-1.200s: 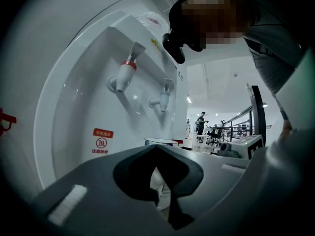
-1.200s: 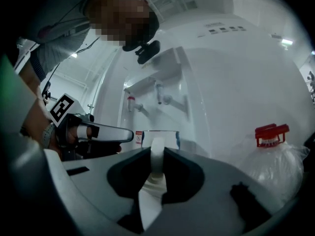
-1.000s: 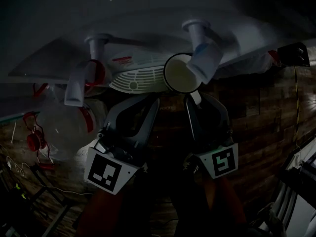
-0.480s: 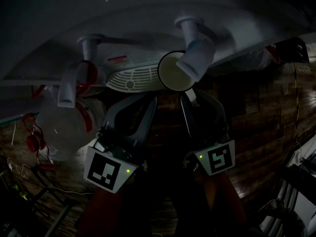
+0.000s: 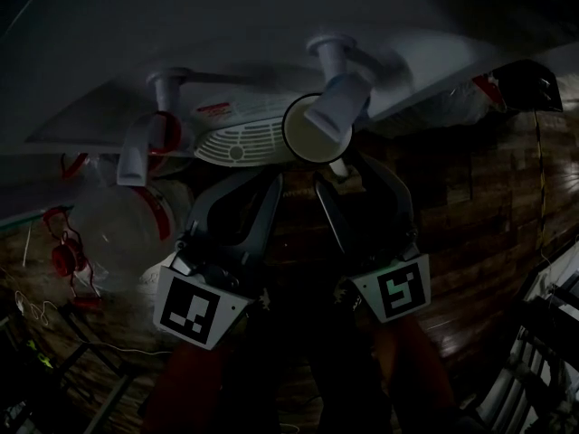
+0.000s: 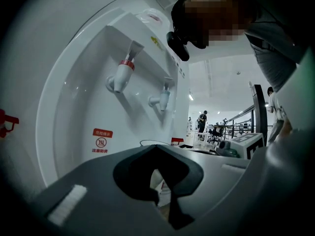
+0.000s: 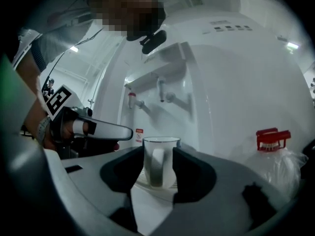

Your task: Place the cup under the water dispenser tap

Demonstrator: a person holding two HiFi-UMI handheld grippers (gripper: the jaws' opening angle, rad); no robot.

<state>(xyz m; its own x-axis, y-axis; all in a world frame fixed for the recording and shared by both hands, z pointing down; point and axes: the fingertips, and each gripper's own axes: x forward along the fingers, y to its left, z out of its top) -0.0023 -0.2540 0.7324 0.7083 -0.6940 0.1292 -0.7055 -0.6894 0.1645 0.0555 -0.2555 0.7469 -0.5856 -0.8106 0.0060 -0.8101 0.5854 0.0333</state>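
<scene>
Supporting surface: white slotted drip tray point(image 5: 237, 147); wood-plank floor point(image 5: 470, 197).
Right gripper point(image 7: 158, 167): jaws opening, white ceramic cup point(image 7: 160, 149) between.
Left gripper point(image 6: 160, 183): closed, empty; its view alone shows distant people point(image 6: 202, 122).

Left gripper point(image 5: 270, 183) at 7 o'clock, jaws together, right gripper point(image 5: 348, 177) at 5 o'clock, jaws opening, cup point(image 5: 306, 141) between them.

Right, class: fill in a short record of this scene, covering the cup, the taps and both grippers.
cup: upright on the drip tray, beneath the blue tap
red tap: nothing beneath it
right gripper: jaws opening, cup handle between them
left gripper: shut, empty
</scene>
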